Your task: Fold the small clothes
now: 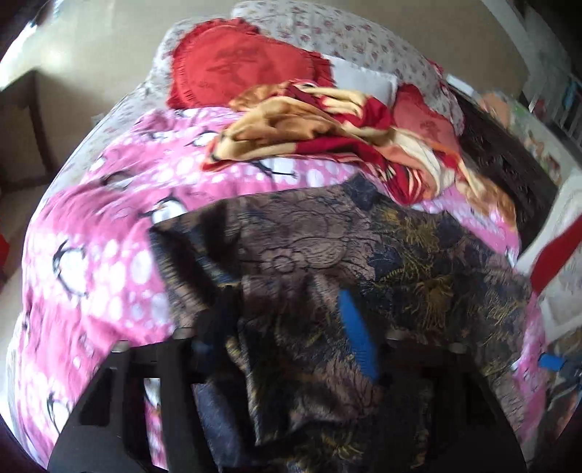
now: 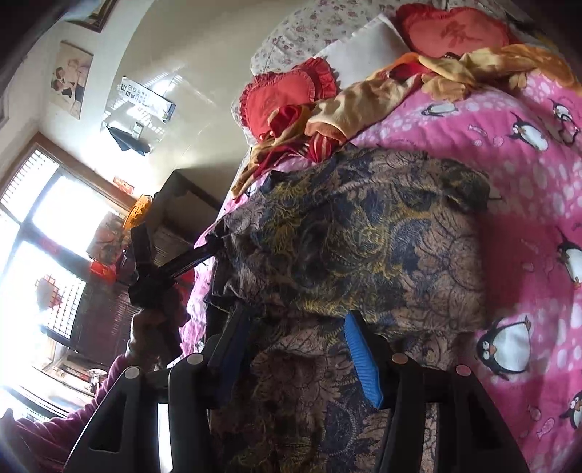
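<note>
The bed [image 2: 527, 203] has a pink cover with penguins and white dots on it. A brown and blue flowered cloth [image 2: 363, 236] lies spread on the pink cover, near the front. Behind it a rumpled red and yellow blanket [image 1: 327, 131] lies in a heap on the cover. At the head of the bed there are two red heart pillows [image 1: 232, 65] with frilly edges, a white pillow [image 2: 367, 47] between them, and a sheet with small flowers [image 1: 327, 32] under them.
</note>
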### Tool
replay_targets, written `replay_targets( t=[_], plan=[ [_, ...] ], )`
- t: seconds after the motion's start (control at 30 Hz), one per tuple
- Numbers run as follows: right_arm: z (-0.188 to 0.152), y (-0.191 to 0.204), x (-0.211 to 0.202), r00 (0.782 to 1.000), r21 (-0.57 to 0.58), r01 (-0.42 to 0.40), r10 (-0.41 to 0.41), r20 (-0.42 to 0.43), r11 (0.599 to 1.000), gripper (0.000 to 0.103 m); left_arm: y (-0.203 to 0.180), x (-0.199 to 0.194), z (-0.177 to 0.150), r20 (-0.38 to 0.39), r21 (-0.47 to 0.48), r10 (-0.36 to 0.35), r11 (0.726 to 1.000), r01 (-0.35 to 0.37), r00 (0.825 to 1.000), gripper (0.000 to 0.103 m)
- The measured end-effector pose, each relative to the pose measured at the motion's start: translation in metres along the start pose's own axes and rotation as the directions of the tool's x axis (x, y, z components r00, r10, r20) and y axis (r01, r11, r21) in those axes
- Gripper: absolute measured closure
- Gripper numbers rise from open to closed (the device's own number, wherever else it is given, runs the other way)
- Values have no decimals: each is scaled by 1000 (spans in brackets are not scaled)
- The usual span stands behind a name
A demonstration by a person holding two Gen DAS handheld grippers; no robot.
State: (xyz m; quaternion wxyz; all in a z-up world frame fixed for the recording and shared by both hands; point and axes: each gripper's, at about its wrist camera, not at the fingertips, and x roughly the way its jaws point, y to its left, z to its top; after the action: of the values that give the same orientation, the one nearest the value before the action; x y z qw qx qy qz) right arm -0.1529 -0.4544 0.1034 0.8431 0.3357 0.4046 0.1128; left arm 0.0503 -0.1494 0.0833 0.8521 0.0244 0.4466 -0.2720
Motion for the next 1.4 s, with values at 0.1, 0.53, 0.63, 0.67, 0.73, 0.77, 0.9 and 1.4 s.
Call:
replay_targets(
  t=[0.1,0.53,0.63,0.67,0.73,0.77,0.9,1.4],
  plan=[
    [-2,-8,-2,1000,26,3,-3,6,1000,48,-5,12,1,-35,39,16,999,-14,999,88],
    [9,-23,-17,994,79,29,-37,100,996,46,53,-53,1,52,-136,44,990,-36,998,94],
    [20,-28,-15,983,84,117,-127,130,990,42,55,-48,-5,26,-134,24,991,-20,999,94],
    [24,-30,-13,980,87,142,-152,131,986,42,50,-47,-6,25,-115,20,993,-17,999,94],
    [35,-31,-3,974,83,183,-192,119,980,42,39,-47,-7,22,-83,13,997,-11,1000,94],
    [41,-32,2,968,85,215,-224,111,973,42,36,-46,-6,24,-74,13,997,-12,1000,94],
    [69,-48,26,897,91,421,-429,105,902,42,28,-42,-1,13,-68,13,998,-13,1000,94],
    [94,-78,19,875,34,451,-449,180,892,90,18,-25,-3,-54,-40,36,999,-38,998,92]
  ],
)
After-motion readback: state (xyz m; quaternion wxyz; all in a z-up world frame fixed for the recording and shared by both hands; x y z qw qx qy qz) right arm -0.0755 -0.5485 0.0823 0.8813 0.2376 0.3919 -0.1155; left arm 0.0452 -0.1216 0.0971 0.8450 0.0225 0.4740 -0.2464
